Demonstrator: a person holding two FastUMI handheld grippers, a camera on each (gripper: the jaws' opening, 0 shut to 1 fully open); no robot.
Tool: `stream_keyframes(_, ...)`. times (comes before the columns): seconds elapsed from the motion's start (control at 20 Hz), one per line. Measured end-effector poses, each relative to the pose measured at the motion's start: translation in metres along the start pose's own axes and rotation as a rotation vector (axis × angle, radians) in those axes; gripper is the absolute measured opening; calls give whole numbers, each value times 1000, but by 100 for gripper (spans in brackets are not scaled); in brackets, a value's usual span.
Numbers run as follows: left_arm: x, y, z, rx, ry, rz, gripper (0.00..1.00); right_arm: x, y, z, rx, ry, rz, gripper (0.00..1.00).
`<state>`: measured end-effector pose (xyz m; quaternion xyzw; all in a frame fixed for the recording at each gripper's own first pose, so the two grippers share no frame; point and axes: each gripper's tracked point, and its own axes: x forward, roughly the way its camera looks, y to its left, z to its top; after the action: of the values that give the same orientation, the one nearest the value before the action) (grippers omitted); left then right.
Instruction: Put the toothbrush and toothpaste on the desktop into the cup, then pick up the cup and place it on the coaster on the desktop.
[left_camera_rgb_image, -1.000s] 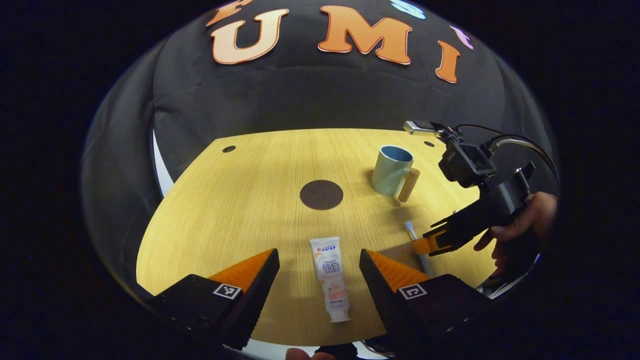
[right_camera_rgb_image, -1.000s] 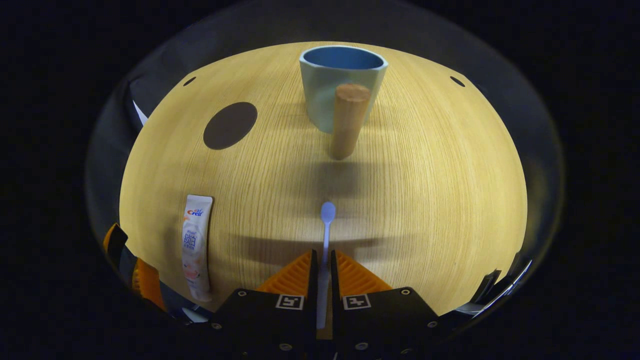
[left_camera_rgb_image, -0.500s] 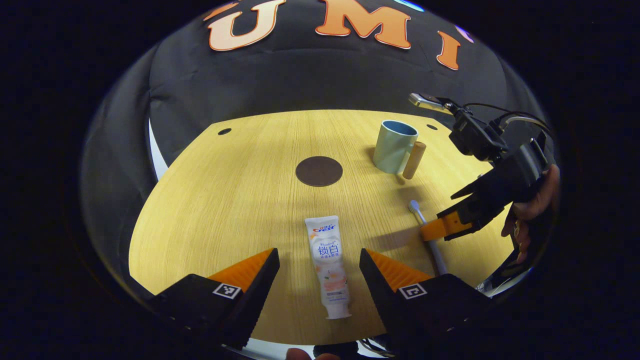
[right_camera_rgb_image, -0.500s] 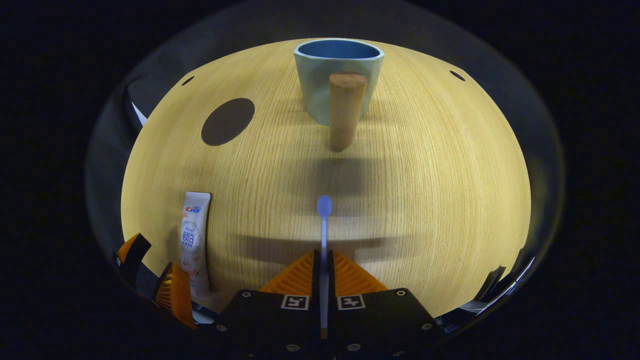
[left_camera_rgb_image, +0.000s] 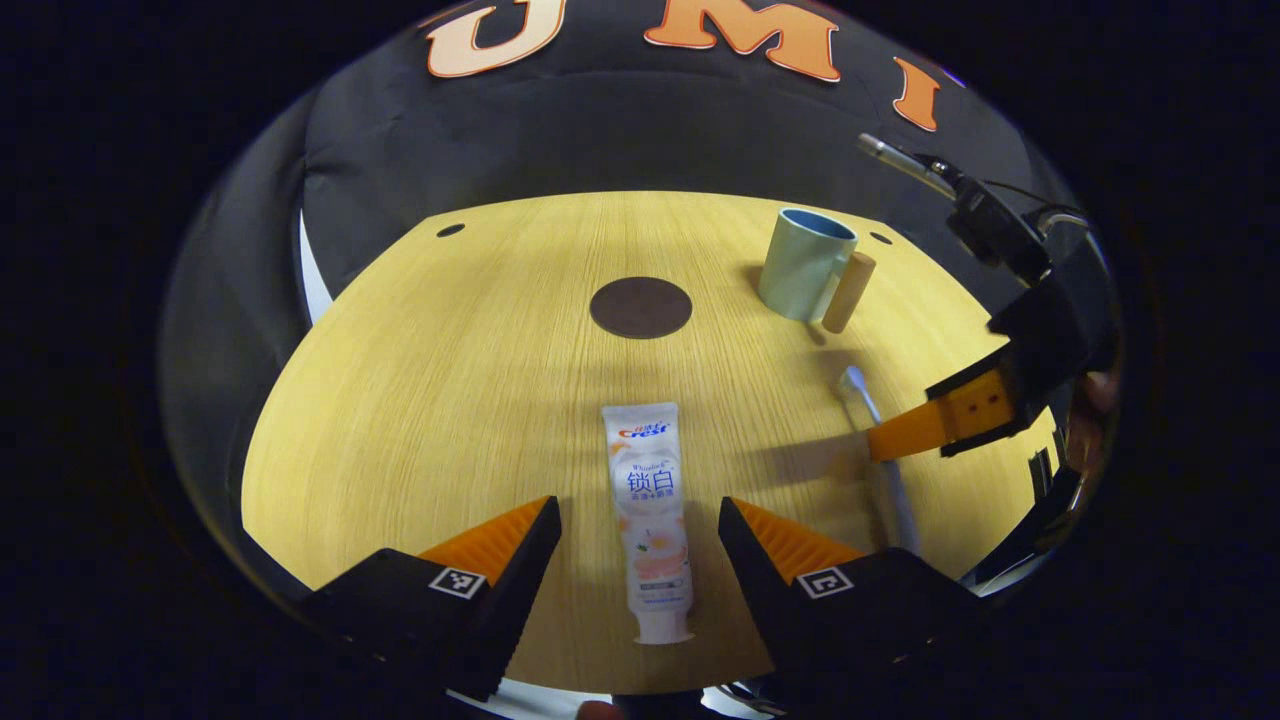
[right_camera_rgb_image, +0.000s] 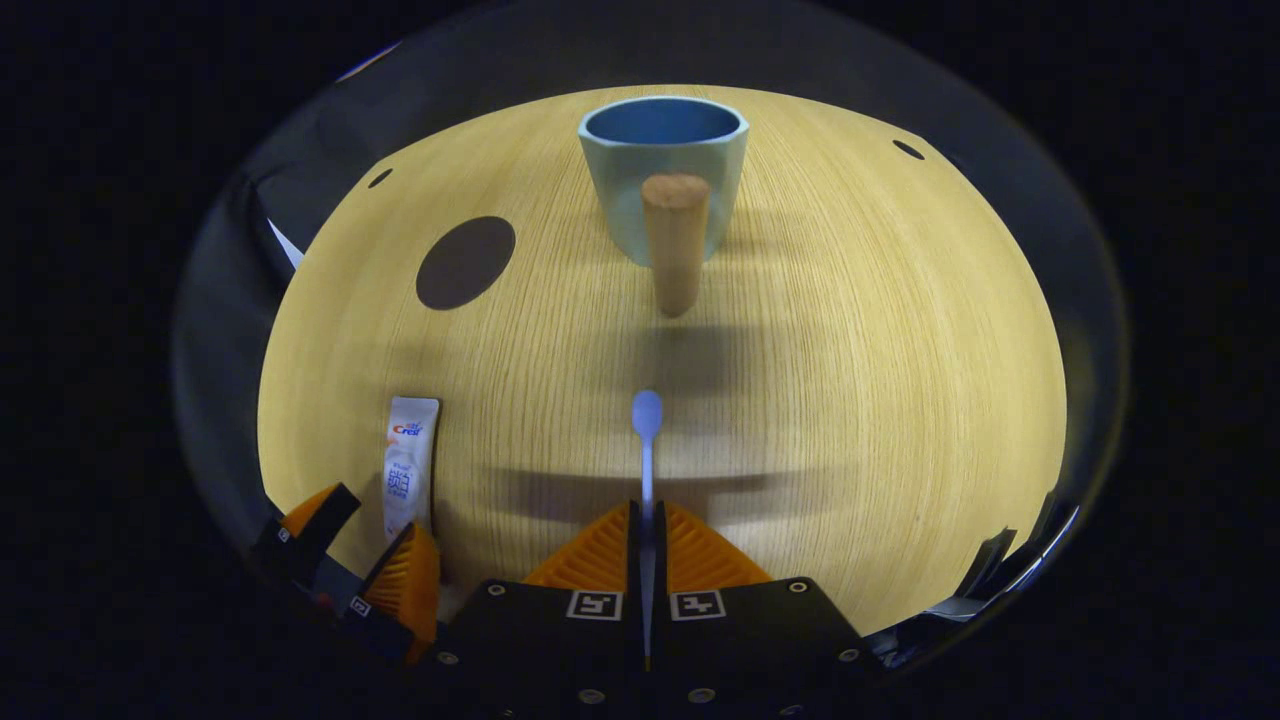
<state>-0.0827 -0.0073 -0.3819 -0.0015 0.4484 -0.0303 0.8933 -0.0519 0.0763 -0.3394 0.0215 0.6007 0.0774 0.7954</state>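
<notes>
Both grippers near the cup (right_camera_rgb_image: 662, 165): right gripper (right_camera_rgb_image: 646, 520) clamps toothbrush (right_camera_rgb_image: 647, 430), left gripper (left_camera_rgb_image: 638, 525) jaws wide, straddling toothpaste (left_camera_rgb_image: 650, 510)

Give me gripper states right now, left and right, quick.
Left gripper: open, holding nothing; its fingers straddle the toothpaste lying on the desk.
Right gripper: closed on the toothbrush, brush head pointing toward the cup.

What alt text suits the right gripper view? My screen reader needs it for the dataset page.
The right gripper is shut on a toothbrush, whose head points toward a pale blue cup with a wooden handle. A dark round coaster and a toothpaste tube lie to the left on the wooden desktop.
</notes>
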Motion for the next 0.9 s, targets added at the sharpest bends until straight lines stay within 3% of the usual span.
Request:
stream_keyframes(0.1, 10, 1, -3, 5, 3, 11, 93, -5, -1, 3, -1, -14, 2, 3)
stream_keyframes(0.15, 14, 0, -3, 6, 2, 13, 82, -7, -1, 4, -4, -21, 3, 3)
stream_keyframes(0.25, 19, 0, -7, 10, 9, 17, 72, -13, -4, 6, -4, -34, 2, 3)
stream_keyframes(0.5, 29, -5, -13, 18, 39, -2, 70, -21, -6, 11, 22, -52, 13, 3)
stream_keyframes(0.65, 25, -7, -10, 12, 44, -3, 48, -25, -6, 14, 27, -64, 18, 3)
stream_keyframes(0.9, 21, -2, -10, 2, 57, -7, 43, -35, -3, 21, 36, -89, 32, 3)
